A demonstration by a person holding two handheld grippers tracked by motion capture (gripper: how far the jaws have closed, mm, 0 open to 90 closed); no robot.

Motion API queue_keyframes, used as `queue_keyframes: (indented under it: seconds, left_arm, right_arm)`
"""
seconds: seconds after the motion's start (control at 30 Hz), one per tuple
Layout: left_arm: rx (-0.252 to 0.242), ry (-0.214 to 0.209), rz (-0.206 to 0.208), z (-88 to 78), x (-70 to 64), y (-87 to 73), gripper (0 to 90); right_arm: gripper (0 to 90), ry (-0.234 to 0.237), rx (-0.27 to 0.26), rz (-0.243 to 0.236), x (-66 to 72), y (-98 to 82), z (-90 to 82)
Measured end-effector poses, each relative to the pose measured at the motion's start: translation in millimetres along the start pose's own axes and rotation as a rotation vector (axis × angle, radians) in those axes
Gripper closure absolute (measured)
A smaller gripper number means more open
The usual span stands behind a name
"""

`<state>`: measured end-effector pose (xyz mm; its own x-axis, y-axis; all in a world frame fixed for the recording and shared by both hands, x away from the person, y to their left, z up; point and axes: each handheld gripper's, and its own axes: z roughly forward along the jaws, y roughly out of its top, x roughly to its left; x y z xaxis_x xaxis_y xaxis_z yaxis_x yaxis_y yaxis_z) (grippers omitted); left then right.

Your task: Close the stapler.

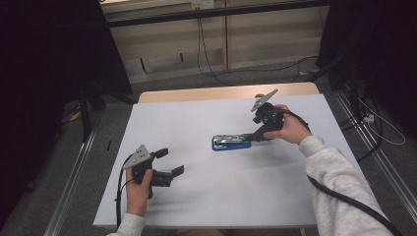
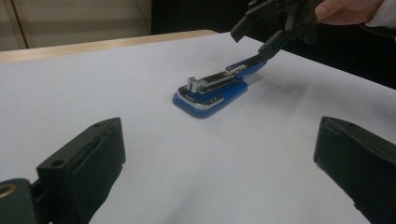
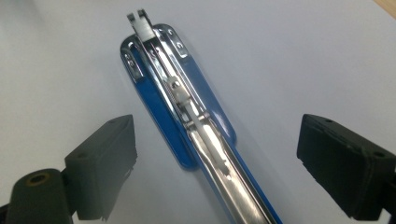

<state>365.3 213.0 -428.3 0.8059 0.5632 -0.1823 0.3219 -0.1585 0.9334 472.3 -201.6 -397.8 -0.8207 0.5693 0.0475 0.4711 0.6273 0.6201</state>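
Left claw (image 1: 169, 161) spread, empty, parked near the counter's (image 1: 196, 196) front-left corner, well apart from the blue stapler (image 1: 231, 142). Stapler sits mid-counter, hinged open, long axis running left-right, chrome magazine exposed. Right claw (image 1: 258, 135) spread too, jaws straddling the stapler's right end, not pinching yet. Right hand (image 1: 290, 129) is clearly nearer. No readable brand or writing.

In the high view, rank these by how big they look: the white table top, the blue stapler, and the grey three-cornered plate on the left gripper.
1. White table top, by far the largest.
2. Blue and chrome stapler.
3. Grey three-cornered plate on the left gripper, somewhat smaller than the stapler, though its tilt leaves that unsure.
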Motion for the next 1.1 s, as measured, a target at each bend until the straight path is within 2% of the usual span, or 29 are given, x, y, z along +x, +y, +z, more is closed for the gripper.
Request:
queue_keyframes:
  seconds: [0.2,0.23,0.3,0.37,0.5,0.6,0.7,0.83,0.93,1.0,1.1]
  left_arm:
    - [0.024,0.001,-0.008,11.1,0.8,2.0,2.4]
    - [0.022,-0.001,-0.014,12.7,1.0,2.1,2.5]
    - [0.027,-0.005,-0.015,15.6,1.6,2.5,2.5]
    - [0.039,0.008,-0.005,19.8,1.2,4.2,2.6]
    - [0.048,0.002,0.003,27.2,0.0,6.8,2.9]
    - [0.046,0.0,-0.008,32.4,0.4,8.5,3.0]
    - [0.047,0.003,-0.012,36.7,0.9,9.9,3.2]
    - [0.051,0.011,-0.032,44.7,1.5,13.5,3.3]
    - [0.06,0.02,-0.04,50.4,1.8,15.1,4.9]
    - [0.06,0.029,-0.028,54.3,1.8,15.7,9.4]
    - [0.082,0.049,-0.024,59.7,1.5,16.9,15.1]
  right_arm:
    - [12.4,-0.022,-0.006,0.042,-0.3,-16.9,-3.4]
    - [12.6,-0.043,0.005,0.045,-0.5,-20.1,-4.5]
    - [12.9,-0.05,0.004,0.049,-0.9,-24.6,-6.4]
    - [13.8,-0.069,-0.004,0.066,-1.9,-30.1,-9.3]
    - [16.4,-0.094,-0.028,0.098,-1.3,-39.2,-14.0]
    - [18.0,-0.107,-0.04,0.126,0.1,-46.8,-16.2]
    - [20.6,-0.132,-0.043,0.131,1.8,-54.0,-18.5]
    - [24.2,-0.134,-0.084,0.155,4.1,-63.0,-22.9]
    - [27.0,-0.151,-0.092,0.177,4.1,-69.0,-26.0]
    - [30.8,-0.17,-0.094,0.19,3.2,-72.5,-29.0]
    - [37.2,-0.168,-0.119,0.223,1.4,-77.7,-31.9]
